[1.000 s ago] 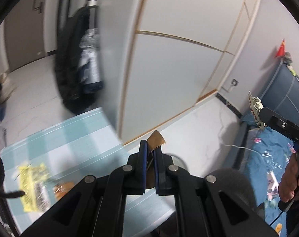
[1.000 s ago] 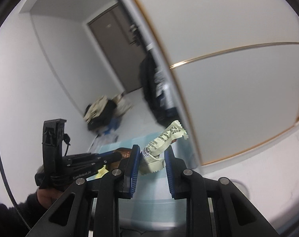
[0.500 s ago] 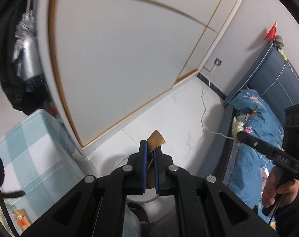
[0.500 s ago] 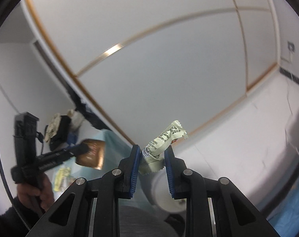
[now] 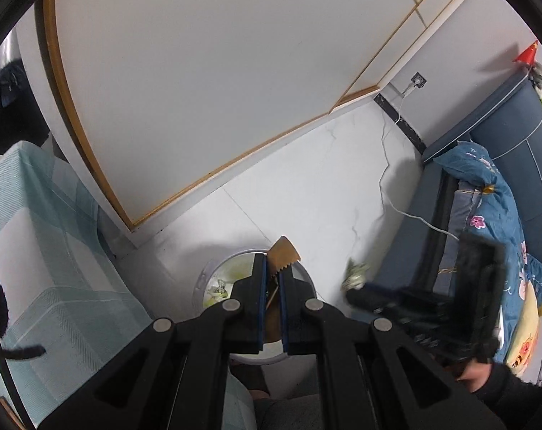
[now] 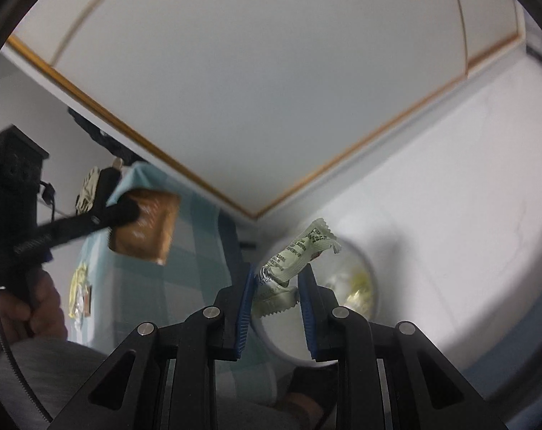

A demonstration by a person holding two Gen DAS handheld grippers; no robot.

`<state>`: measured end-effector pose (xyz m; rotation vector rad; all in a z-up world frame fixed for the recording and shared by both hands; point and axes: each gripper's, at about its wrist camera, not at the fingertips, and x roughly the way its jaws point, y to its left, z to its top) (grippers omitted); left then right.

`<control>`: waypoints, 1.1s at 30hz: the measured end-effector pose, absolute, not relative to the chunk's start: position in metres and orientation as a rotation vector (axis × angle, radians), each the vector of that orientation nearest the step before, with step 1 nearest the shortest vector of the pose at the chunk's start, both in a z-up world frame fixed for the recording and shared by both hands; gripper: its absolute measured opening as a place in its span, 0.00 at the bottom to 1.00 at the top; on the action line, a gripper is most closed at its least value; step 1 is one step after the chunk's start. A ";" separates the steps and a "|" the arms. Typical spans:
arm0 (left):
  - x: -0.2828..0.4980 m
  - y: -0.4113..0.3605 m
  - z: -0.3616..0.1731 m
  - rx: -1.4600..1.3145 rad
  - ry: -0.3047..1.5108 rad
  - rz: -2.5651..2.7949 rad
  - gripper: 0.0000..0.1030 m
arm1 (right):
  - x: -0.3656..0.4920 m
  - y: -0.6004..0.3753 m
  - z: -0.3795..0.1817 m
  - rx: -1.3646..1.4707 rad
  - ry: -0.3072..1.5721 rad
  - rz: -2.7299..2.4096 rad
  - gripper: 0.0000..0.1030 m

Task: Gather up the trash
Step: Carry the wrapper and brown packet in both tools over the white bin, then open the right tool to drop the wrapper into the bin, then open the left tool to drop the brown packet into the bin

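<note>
My left gripper (image 5: 272, 268) is shut on a brown wrapper (image 5: 283, 252) and hangs right over a round white trash bin (image 5: 204, 279) on the floor, which holds pale scraps. My right gripper (image 6: 276, 276) is shut on a crumpled pale green wrapper (image 6: 299, 247), with the bin (image 6: 373, 268) just beyond its fingers. In the left wrist view the right gripper (image 5: 357, 292) comes in blurred from the right, beside the bin, with the green wrapper (image 5: 357, 274) at its tip. The right wrist view shows the left gripper (image 6: 127, 211) holding the brown wrapper (image 6: 145, 227) at the left.
A table under a light blue checked cloth (image 5: 38, 251) stands left of the bin, with a yellow wrapper (image 6: 78, 286) lying on it. A white wardrobe (image 5: 199, 89) rises behind. To the right stands a bed with blue bedding (image 5: 486, 197); a white cable (image 5: 389, 193) crosses the floor.
Both grippers have swung away from the table, to the right and downward, each keeping its wrapper. The bin has come into view beneath them.
</note>
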<state>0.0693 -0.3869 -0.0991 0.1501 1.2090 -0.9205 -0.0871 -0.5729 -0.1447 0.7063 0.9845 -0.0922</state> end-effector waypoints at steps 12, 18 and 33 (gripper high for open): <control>0.070 -0.419 -0.128 0.216 1.309 -0.969 0.02 | -0.083 -0.565 -0.213 0.769 1.135 -0.067 0.26; 0.070 -0.427 -0.144 0.246 1.356 -0.983 0.02 | -0.094 -0.574 -0.208 0.790 1.127 -0.093 0.29; 0.064 -0.437 -0.177 0.284 1.527 -0.978 0.02 | -0.139 -0.608 -0.169 0.844 0.976 -0.282 0.51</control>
